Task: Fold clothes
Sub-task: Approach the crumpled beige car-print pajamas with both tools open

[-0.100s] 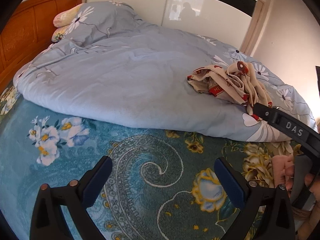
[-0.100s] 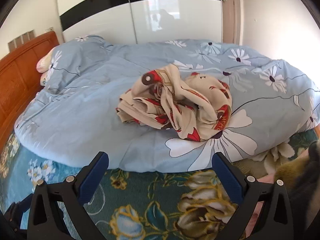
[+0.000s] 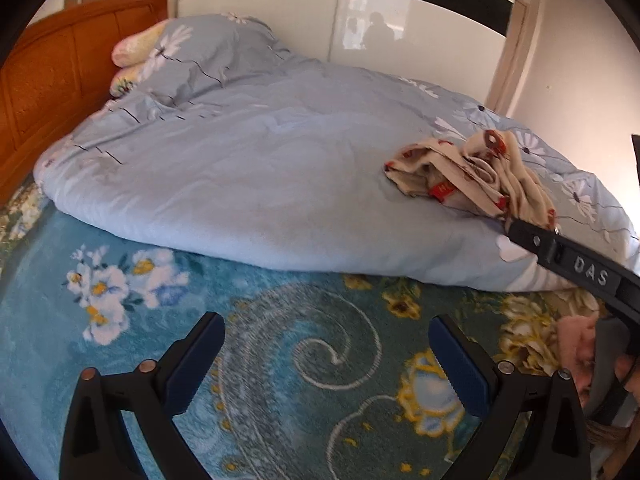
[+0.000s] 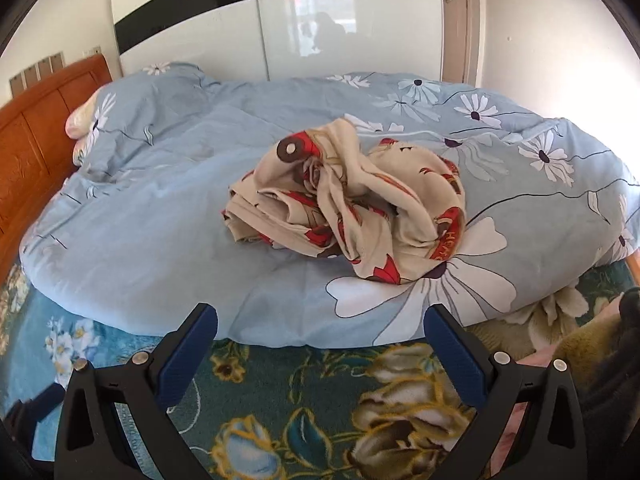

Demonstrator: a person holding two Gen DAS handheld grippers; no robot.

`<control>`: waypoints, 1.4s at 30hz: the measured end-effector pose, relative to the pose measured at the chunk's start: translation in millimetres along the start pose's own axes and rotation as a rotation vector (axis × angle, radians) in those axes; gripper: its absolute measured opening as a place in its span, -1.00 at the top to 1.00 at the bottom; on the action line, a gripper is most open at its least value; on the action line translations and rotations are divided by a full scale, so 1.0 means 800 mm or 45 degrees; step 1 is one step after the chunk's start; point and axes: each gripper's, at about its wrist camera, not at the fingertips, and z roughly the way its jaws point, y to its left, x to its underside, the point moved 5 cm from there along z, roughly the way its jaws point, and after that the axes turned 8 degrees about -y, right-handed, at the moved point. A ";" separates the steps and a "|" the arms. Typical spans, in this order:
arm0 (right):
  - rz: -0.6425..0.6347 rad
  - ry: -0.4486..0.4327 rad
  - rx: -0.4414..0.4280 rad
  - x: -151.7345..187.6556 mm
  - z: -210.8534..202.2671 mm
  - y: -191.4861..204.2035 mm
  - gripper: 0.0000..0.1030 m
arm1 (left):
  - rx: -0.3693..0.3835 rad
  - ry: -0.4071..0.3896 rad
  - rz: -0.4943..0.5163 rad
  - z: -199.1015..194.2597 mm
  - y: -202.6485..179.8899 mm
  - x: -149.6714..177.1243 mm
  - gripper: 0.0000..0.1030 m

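A crumpled cream garment with red and brown print [image 4: 348, 208] lies in a heap on the pale blue quilt [image 4: 160, 220]. In the left wrist view the same garment [image 3: 472, 176] sits at the right, partly behind the other gripper's black body [image 3: 576, 268]. My right gripper [image 4: 320, 344] stands open over the quilt's near edge, short of the garment, nothing between its blue pads [image 4: 188, 360]. My left gripper [image 3: 326, 360] is open above the teal floral blanket [image 3: 280, 360], well left of the garment and empty.
The quilt with white daisies covers most of the bed. A wooden headboard [image 3: 48, 80] and pillows [image 3: 132, 48] are at the left. A glossy white and black wardrobe [image 4: 340, 24] stands behind the bed. A person's hand [image 3: 576, 344] shows at the lower right.
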 end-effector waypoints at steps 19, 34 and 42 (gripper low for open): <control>-0.142 -0.068 0.092 0.010 0.028 0.020 -1.00 | -0.086 -0.176 -0.119 0.014 0.008 -0.010 -1.00; -0.141 -0.015 0.132 0.003 0.058 0.004 -1.00 | -0.034 -0.158 -0.221 0.020 -0.007 -0.020 -1.00; -0.146 0.021 0.151 0.011 0.069 0.002 -1.00 | -0.015 -0.129 -0.245 0.024 -0.007 -0.011 -1.00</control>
